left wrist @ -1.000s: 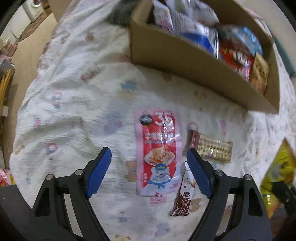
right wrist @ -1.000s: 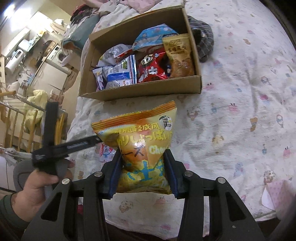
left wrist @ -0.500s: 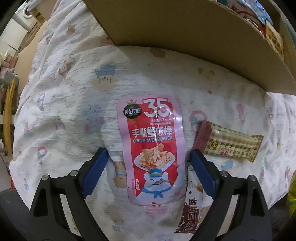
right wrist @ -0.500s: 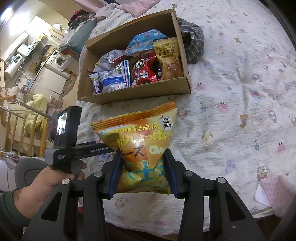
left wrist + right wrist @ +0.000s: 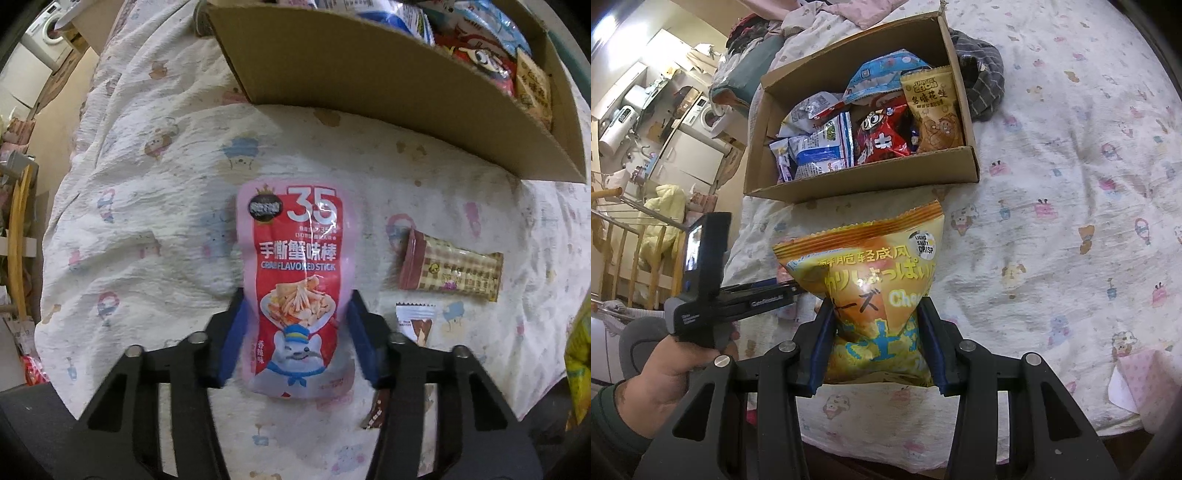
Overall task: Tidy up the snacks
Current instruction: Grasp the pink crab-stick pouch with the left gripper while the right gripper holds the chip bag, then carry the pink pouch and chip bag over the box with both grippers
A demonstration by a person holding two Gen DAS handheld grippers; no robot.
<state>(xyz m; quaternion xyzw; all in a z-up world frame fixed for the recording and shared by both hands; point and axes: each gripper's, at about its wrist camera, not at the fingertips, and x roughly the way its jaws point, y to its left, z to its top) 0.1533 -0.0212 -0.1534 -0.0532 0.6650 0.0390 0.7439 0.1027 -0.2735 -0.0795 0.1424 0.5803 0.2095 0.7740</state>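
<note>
Right tool (image 5: 875,339) hides yellow chip bag's (image 5: 871,273) base.

we see pink-red crab stick pouch (image 5: 295,295) | yellow-orange chip bag (image 5: 871,295) | brown cardboard box (image 5: 864,177) | white cartoon-print bedsheet (image 5: 1071,221)

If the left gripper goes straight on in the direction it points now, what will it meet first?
The left gripper points down at the bed, its jaws closing around the pink crab stick packet. It would likely meet that packet first, then the bedsheet beneath.
</note>
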